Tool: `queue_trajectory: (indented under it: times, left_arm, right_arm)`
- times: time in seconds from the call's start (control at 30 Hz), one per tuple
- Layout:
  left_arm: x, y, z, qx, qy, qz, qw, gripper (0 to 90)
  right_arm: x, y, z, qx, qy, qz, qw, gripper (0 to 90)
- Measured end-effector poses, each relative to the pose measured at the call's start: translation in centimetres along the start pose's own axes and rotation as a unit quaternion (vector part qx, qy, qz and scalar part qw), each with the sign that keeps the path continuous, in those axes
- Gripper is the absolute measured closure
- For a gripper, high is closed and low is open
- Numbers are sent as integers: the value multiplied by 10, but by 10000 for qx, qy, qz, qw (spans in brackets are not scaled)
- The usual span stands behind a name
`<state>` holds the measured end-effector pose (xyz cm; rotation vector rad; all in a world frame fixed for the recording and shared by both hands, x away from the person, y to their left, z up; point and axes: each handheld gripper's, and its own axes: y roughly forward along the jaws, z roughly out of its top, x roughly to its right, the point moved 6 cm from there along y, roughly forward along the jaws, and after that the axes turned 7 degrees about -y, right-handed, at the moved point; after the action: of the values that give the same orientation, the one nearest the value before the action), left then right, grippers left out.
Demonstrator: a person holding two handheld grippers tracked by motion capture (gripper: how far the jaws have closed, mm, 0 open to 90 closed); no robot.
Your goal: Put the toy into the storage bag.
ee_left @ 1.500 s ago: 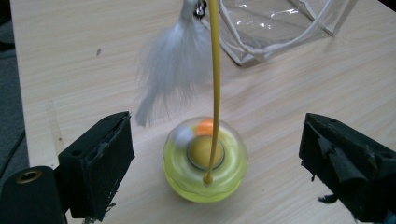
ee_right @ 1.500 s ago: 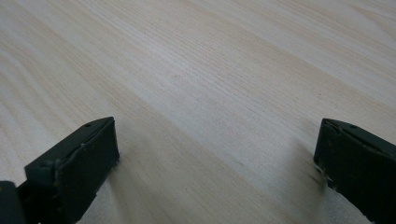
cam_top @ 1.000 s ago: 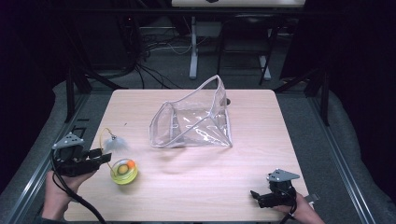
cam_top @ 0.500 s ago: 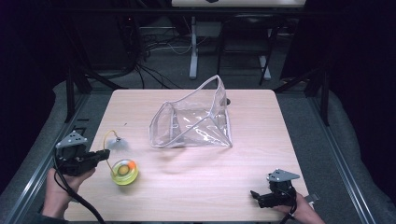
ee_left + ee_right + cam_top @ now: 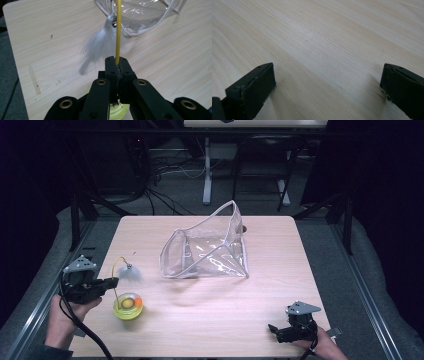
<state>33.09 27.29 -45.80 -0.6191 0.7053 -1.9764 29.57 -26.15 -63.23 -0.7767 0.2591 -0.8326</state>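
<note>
L gripper at table's 8 o'clock, jaws pressed together on thin yellow wire, having just closed on it. Wire arcs up from yellow-green base, which sits on the wood just at 4 o'clock of the jaws, and ends in white feather tuft w/ small metal bell, hanging just past the jaw tips toward 1 o'clock. In L gripper view, wire runs straight out along jaw axis, long axis toward 12, feather blurred at 11.

Clear plastic pouch near table centre, at 2 o'clock from the toy, apart from it, mouth facing 9.

R gripper at 5 o'clock by near edge, spread wide over bare wood table, nothing between.

Open wood between toy and pouch; L table edge close behind L gripper.
</note>
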Motion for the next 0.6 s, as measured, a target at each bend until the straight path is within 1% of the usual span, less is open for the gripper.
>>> queue_trajectory:
  times: [0.03,0.07,0.17,0.27,0.6]
  left_arm:
    - [0,-1,1,1,-51,-10,10000,885]
    - [-1,-3,3,-4,12,-6,10000,886]
    - [-1,-6,6,-1,65,-1,10000,886]
    - [-1,-9,9,-20,88,-9,10000,886]
    - [-2,-13,18,28,166,4,9999,885]
  right_arm:
    - [0,0,0,1,-18,5,10000,0]
    - [0,0,0,0,0,1,10000,0]
    - [0,0,0,0,0,1,10000,0]
    - [0,0,0,1,-18,5,10000,0]
    - [0,0,0,0,-1,1,10000,0]
